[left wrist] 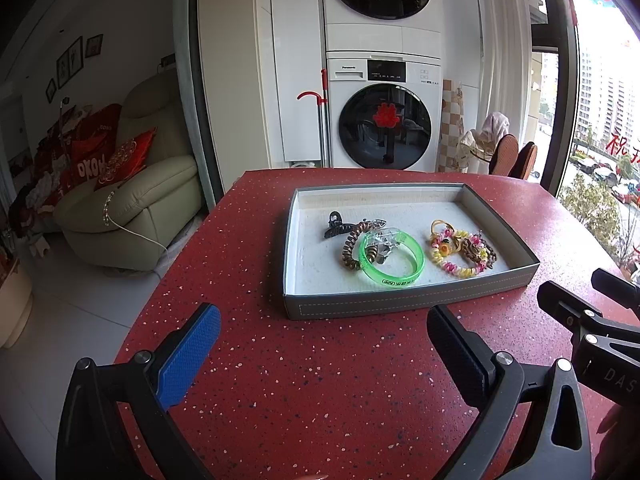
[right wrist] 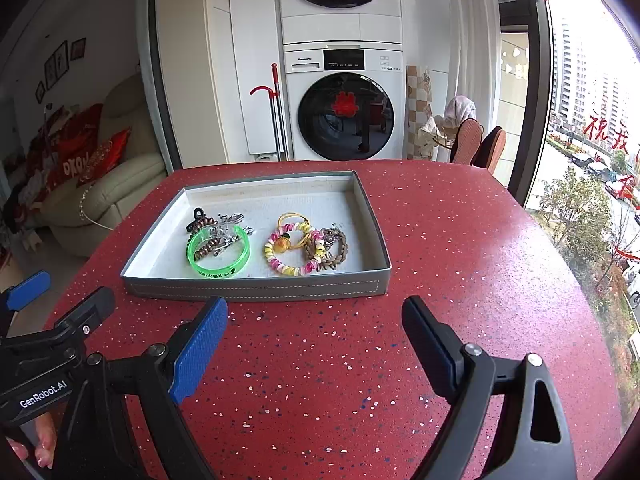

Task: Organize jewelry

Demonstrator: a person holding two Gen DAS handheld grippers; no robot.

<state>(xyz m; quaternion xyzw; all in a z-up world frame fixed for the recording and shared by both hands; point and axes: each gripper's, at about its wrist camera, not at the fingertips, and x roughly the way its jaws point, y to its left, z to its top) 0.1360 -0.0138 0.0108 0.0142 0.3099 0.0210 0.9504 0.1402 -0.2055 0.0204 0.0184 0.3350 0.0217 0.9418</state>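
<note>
A grey tray [left wrist: 408,304] with a white lining stands on the red speckled table [left wrist: 304,392]; it also shows in the right wrist view [right wrist: 256,288]. In it lie a green bangle [left wrist: 394,258] [right wrist: 218,254], a brown coil hair tie [left wrist: 354,248], a black claw clip [left wrist: 334,224], a clear clip, a pink and yellow coil tie [left wrist: 460,252] [right wrist: 292,250] and a brown bracelet [right wrist: 332,252]. My left gripper [left wrist: 324,344] is open and empty in front of the tray. My right gripper [right wrist: 316,344] is open and empty, also in front of it.
Stacked washing machines [left wrist: 384,116] stand behind the table. A beige sofa [left wrist: 132,208] with red cushions is at the left. A window [left wrist: 608,120] runs along the right. Two chair backs [left wrist: 516,156] show beyond the far edge.
</note>
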